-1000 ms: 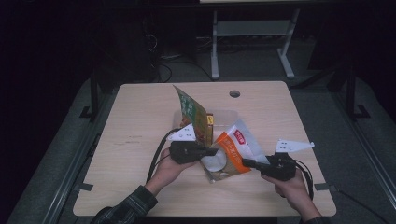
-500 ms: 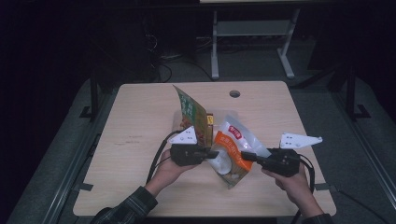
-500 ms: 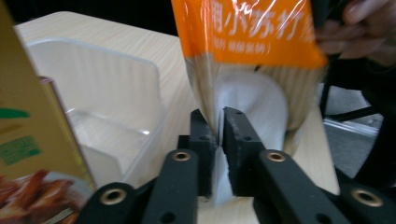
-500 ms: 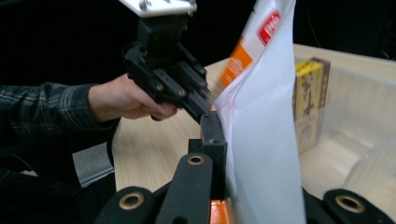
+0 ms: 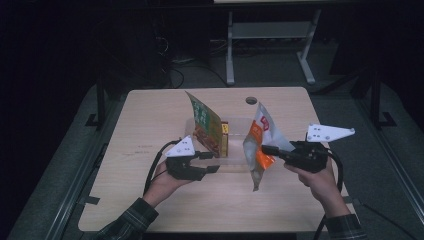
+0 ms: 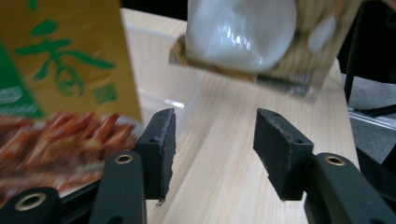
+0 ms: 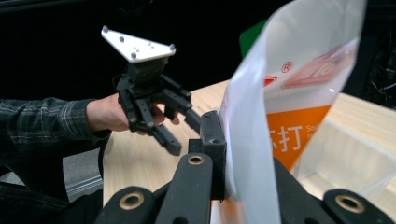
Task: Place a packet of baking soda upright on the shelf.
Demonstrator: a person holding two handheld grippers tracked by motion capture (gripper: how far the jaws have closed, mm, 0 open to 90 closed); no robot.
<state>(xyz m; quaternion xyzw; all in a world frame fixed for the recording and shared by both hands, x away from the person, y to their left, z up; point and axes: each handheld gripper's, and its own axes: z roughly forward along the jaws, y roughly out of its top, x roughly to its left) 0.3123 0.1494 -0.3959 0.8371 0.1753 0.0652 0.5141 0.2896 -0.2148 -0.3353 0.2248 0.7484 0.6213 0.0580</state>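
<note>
Two grippers, changed since a moment before: the left gripper had just been opening, its jaws apart with nothing between them after letting go, while the right gripper stayed clamped on the orange-and-white pouch and had lifted it clear of the table, above the near right part. Transfer judged under way, the pouch likely bound for the clear bin at the middle, where a green snack bag stood. Pale wooden table, dark room, metal stand behind.

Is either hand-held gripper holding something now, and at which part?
The right hand-held gripper grips the orange and white bag by its side edge. The left hand-held gripper holds nothing; its jaws have just been opening.
</note>
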